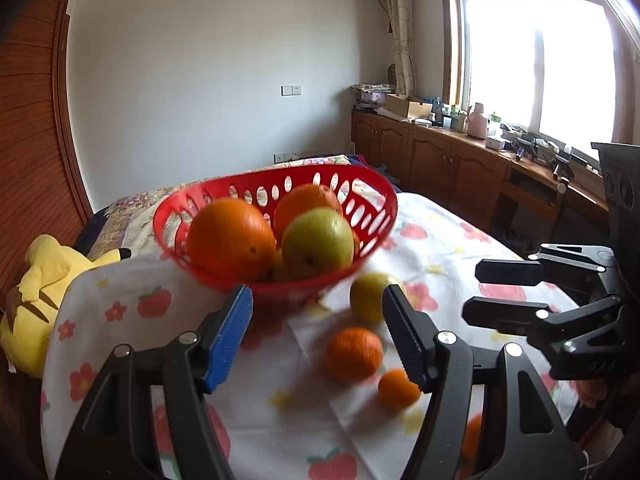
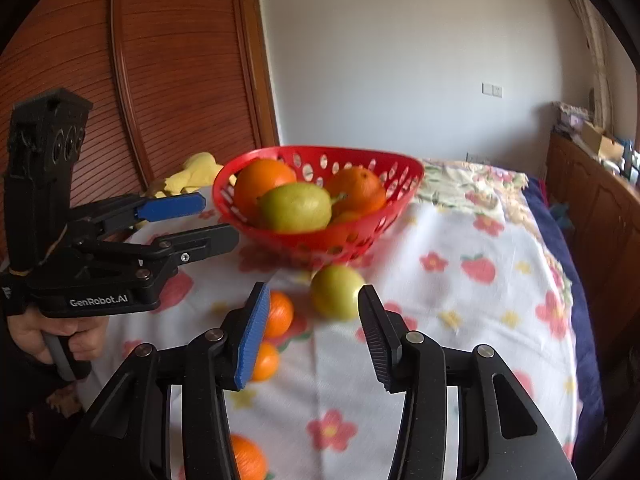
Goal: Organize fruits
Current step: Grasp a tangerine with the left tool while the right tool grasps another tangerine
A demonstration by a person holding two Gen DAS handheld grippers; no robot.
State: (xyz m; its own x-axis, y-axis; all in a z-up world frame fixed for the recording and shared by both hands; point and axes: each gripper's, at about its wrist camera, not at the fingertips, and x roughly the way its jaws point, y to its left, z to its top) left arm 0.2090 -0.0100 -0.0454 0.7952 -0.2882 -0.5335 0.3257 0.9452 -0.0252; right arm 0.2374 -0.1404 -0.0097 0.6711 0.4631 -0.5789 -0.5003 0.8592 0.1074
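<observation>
Floral cloth (image 2: 460, 240) carried a green fruit (image 2: 336, 292) just beyond the right tongs (image 2: 312, 332), nearer than the left tongs (image 1: 318, 332); both gaped empty.

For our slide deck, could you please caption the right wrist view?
Open right tool nears a green fruit below the red basket of fruit.

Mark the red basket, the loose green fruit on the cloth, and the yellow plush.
red basket (image 1: 372, 196): left wrist view, bare right rim.
loose green fruit (image 2: 335, 292): right wrist view, middle of its skin.
yellow plush (image 1: 38, 280): left wrist view, its body.
</observation>
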